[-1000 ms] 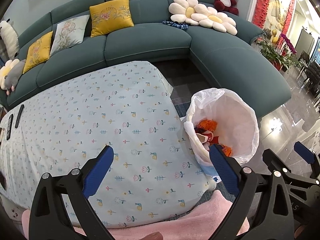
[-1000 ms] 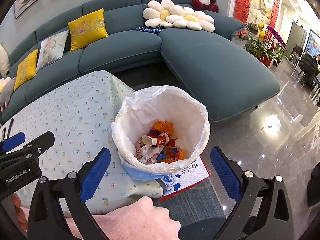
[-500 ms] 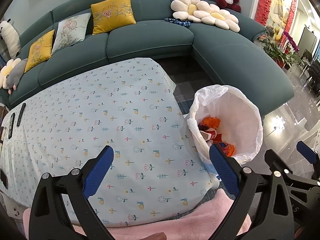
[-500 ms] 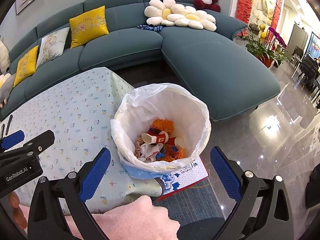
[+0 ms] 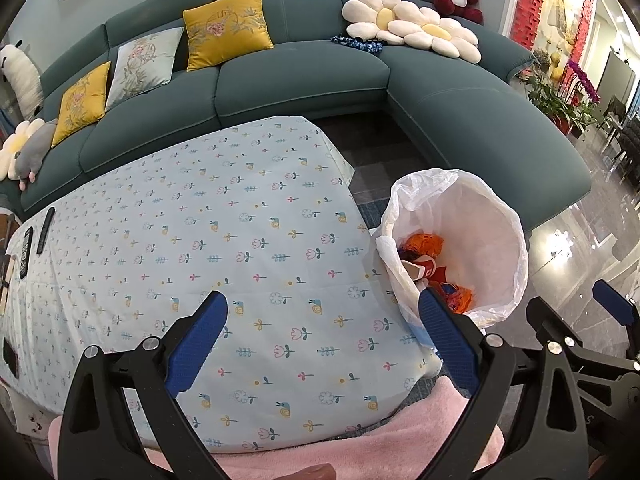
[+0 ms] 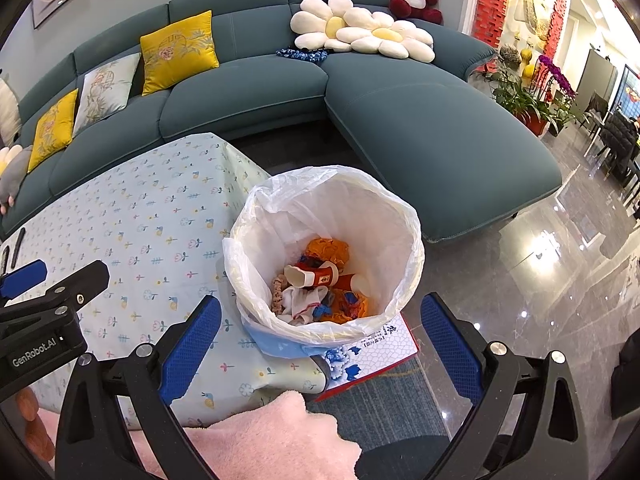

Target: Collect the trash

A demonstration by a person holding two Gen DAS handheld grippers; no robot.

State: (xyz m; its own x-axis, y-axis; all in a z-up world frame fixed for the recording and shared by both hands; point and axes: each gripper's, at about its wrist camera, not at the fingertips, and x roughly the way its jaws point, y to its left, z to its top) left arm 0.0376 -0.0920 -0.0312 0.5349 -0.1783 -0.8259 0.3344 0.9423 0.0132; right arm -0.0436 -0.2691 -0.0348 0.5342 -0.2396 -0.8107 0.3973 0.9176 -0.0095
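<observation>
Hovering over the table, both grippers hang wide apart and empty. The left gripper point(image 5: 322, 334) sits above the near edge of the flowered cloth point(image 5: 208, 240), jaws spread, nothing between them. The right gripper point(image 6: 320, 338) looks straight down into the bin point(image 6: 400, 208), jaws equally spread, nothing held.

And the trash point(image 6: 320, 288)? It's in the bin: a red and white paper cup, orange wrappers and crumpled white scraps lie at the bottom of the white liner. The bin stands on the floor just off the table's right edge, its base against a patterned box point(image 6: 376, 350).

The cloth looks bare of litter from both views. Only two remotes point(image 5: 34, 240) lie at the far left edge, plus a dark object at the near left edge, too cut off to identify. Those don't read as rubbish, so my call is that collecting is at or near its end.

Best play now: sweep the left camera along the left edge and near corners to confirm nothing is missed. If a scrap turns up, close on it squarely, carry it low across the cloth, and let go only once it's over the liner's mouth, clear of the loose plastic rim.
</observation>
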